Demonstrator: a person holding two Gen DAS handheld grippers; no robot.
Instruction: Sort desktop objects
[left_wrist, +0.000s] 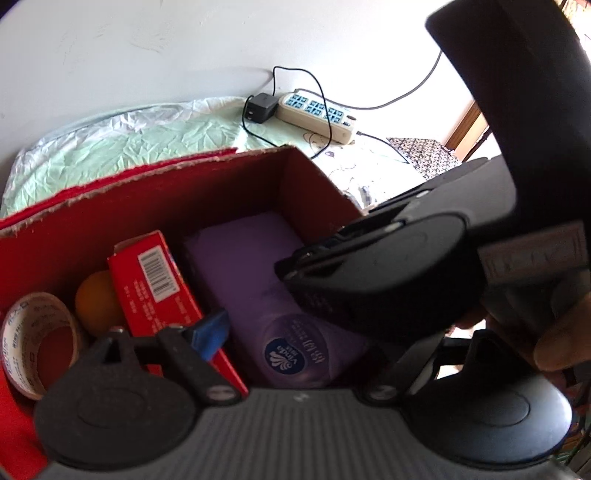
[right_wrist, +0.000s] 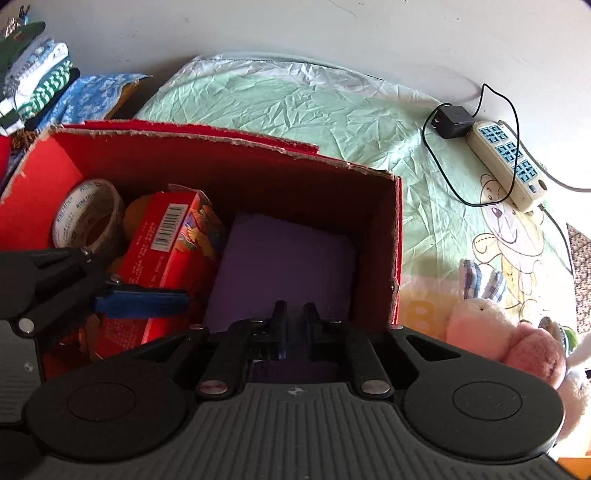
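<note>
Right tool (right_wrist: 294, 317): the two fingers are drawn in to a narrow slit, and nothing is seen between them. The tool hangs over the open box (right_wrist: 397, 236), above the near end of the pack (right_wrist: 288, 266).

Left tool (left_wrist: 291, 332): the finger links are spread wide. One finger with a blue pad (left_wrist: 210, 332) shows at 9 o'clock; the other fingertip is hidden behind the body of the right tool, which fills the 3 o'clock side of the left wrist view. No item is seen in its grip. The blue pad lies over the near end of the carton (left_wrist: 155, 280). A hand (left_wrist: 554, 343) grips the right tool at 4 o'clock.

Box contents, right wrist view:
- The purple pack lies flat against the wall at 3 o'clock.
- The red carton, barcode up, lies tilted just beside the pack at 9 o'clock.
- An orange round item (right_wrist: 135, 218) lies partly under the carton's far end; what it is cannot be told.
- A tape roll (right_wrist: 88, 214) leans at 10 o'clock, beside the orange item.

Outside the box, a wrinkled green sheet (right_wrist: 295, 103) covers the worktop. A power strip (right_wrist: 509, 162) with a black charger (right_wrist: 452, 122) lies at 2 o'clock. A pink plush toy (right_wrist: 509, 339) lies at 4 o'clock, near the box corner. Folded cloths (right_wrist: 40, 81) are stacked at 10 o'clock.
</note>
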